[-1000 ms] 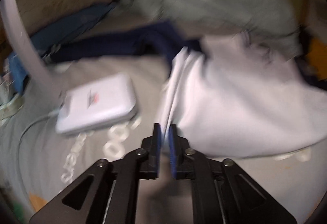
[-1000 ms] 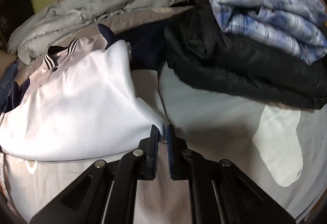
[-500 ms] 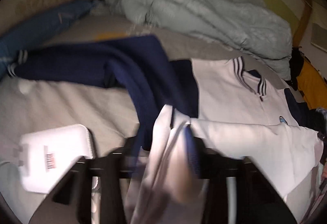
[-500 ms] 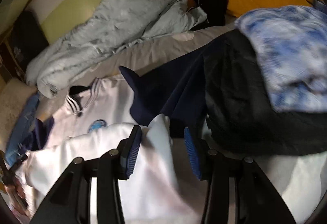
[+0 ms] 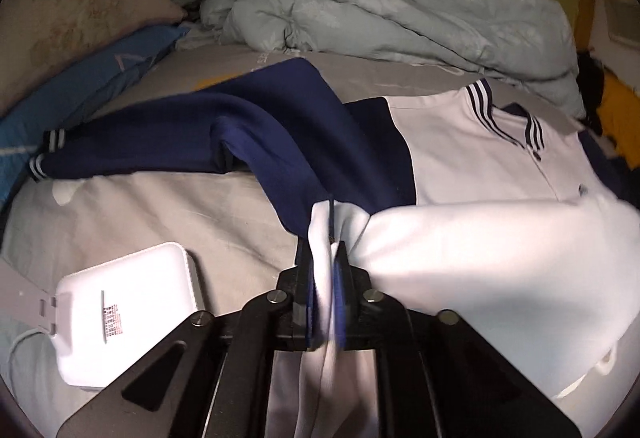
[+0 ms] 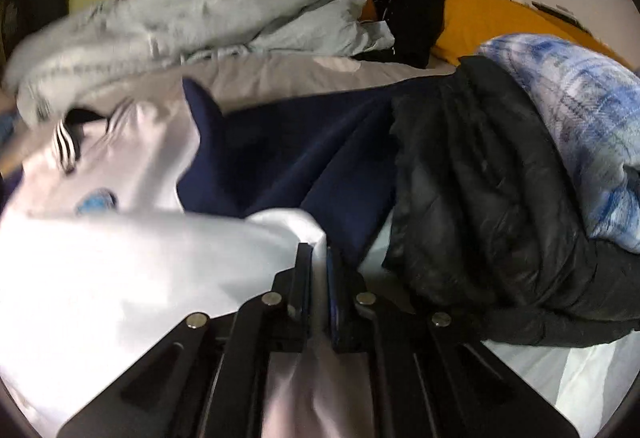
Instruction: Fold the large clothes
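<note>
1. Bed (image 5: 168, 214): a mattress under a pale grey sheet carries everything in view. A yellow-green wall runs behind its far edge.
2. Duvet (image 5: 380, 2): pale grey-green and rumpled, heaped along the far edge of the bed.
3. Jacket (image 5: 472, 158): the task garment, white-bodied with navy sleeves and a striped collar, lies across the middle of the bed with the collar toward the far edge. Its white lower part is lifted and folded up over the chest. One navy sleeve stretches toward the left edge and ends in a striped cuff. A small blue badge on the chest shows in the right wrist view.
4. Black padded coat (image 6: 480, 230): bunched near the right edge of the bed, touching the jacket's other navy sleeve.
5. Blue-and-white plaid garment (image 6: 580, 126): resting on top of the black coat.
6. Pillows: a beige pillow (image 5: 68, 22) at the far left corner, with a blue pillow (image 5: 80, 86) just beside it toward the near side.
7. Yellow cushion (image 6: 500, 22): at the far right corner, with a dark item in front of it that cannot be identified.
8. White flat device (image 5: 124, 314): on the sheet near the left edge, well apart from the jacket hem, with a cable attached.
9. Left gripper (image 5: 325, 278): jaws closing, pinching a bunched fold of the jacket's white fabric.
10. Right gripper (image 6: 319, 278): jaws pressed together on the white hem at the jacket's other side.
</note>
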